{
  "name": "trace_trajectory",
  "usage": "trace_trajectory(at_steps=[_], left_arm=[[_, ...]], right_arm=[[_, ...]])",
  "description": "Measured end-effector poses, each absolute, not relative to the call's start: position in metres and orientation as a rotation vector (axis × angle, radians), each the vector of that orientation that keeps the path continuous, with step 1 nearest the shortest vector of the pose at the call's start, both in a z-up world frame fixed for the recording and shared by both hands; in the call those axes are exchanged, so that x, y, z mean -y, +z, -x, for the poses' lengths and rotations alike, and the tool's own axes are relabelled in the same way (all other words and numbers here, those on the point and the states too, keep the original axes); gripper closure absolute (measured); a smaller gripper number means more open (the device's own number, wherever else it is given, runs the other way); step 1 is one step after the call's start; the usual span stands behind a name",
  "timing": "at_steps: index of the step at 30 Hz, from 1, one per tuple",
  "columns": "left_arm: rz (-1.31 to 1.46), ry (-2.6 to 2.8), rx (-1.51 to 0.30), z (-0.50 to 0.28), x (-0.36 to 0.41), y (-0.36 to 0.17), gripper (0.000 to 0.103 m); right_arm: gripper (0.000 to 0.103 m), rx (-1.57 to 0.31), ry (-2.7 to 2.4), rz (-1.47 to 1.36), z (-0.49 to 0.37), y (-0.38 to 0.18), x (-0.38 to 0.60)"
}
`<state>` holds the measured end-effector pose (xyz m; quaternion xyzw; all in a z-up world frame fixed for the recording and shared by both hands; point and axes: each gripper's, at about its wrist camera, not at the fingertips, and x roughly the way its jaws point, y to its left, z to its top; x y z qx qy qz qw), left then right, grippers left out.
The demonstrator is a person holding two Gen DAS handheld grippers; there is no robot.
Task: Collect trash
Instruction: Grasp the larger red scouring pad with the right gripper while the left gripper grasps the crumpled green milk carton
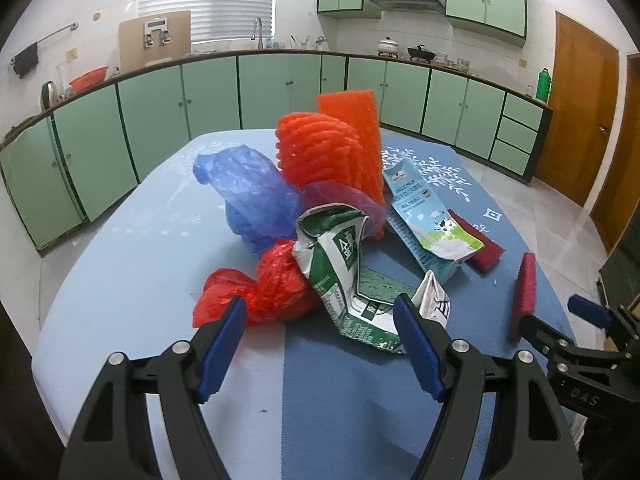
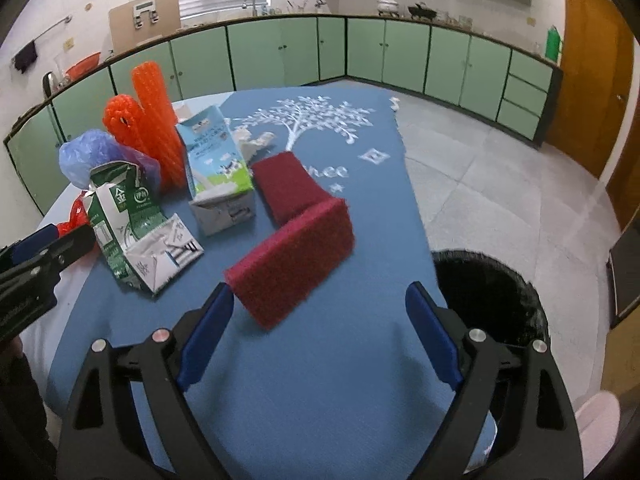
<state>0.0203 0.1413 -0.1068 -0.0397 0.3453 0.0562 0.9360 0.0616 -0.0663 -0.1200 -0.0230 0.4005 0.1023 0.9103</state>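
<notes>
A heap of trash lies on the blue tablecloth (image 1: 240, 380): a crushed green milk carton (image 1: 340, 264), a red plastic bag (image 1: 264, 288), a blue plastic bag (image 1: 248, 196), orange foam netting (image 1: 328, 148) and a blue-white milk carton (image 1: 424, 216). My left gripper (image 1: 320, 344) is open just in front of the green carton and red bag. My right gripper (image 2: 320, 332) is open; a dark red scouring pad (image 2: 292, 264) is tilted and blurred at its left fingertip, not clamped. A second red pad (image 2: 288, 184) lies flat behind it.
A black-lined trash bin (image 2: 492, 304) stands on the tiled floor just off the table's right edge. Green kitchen cabinets (image 1: 280, 88) run along the back. A wooden door (image 1: 580, 100) is at the right. The left gripper shows at the right wrist view's left edge (image 2: 36, 256).
</notes>
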Motion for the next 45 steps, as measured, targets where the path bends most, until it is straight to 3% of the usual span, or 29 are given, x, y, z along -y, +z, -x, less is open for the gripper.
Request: trace_trajectory(at_steps=[19,29,39,43,44,45], left_arm=[[0.069,0.113,-0.706,-0.020,-0.137,-0.107,0.029],[0.066,0.114,-0.724,-0.024,-0.139,-0.110,0.029],[0.065,0.118,-0.744,-0.031,-0.137,-0.115,0.029],[0.060,0.113,-0.745,-0.031,-0.134,-0.116,0.029],[0.058,0.112,-0.744,-0.031,-0.134,-0.116,0.029],[0.057,0.112,-0.743,-0.031,-0.133,-0.116,0.029]], right_arm=[[0.019,-0.857,0.273,-0.049,-0.081,-0.128,0.064],[0.005,-0.860,0.302,0.005,-0.100,-0.135,0.057],[0.005,-0.864,0.380,-0.011,-0.115,-0.135,0.061],[0.008,-0.857,0.402,-0.048,-0.118,-0.134,0.065],[0.020,-0.853,0.419,-0.056,-0.118,-0.134,0.065],[0.022,-0.853,0.443,-0.057,-0.117,-0.133,0.065]])
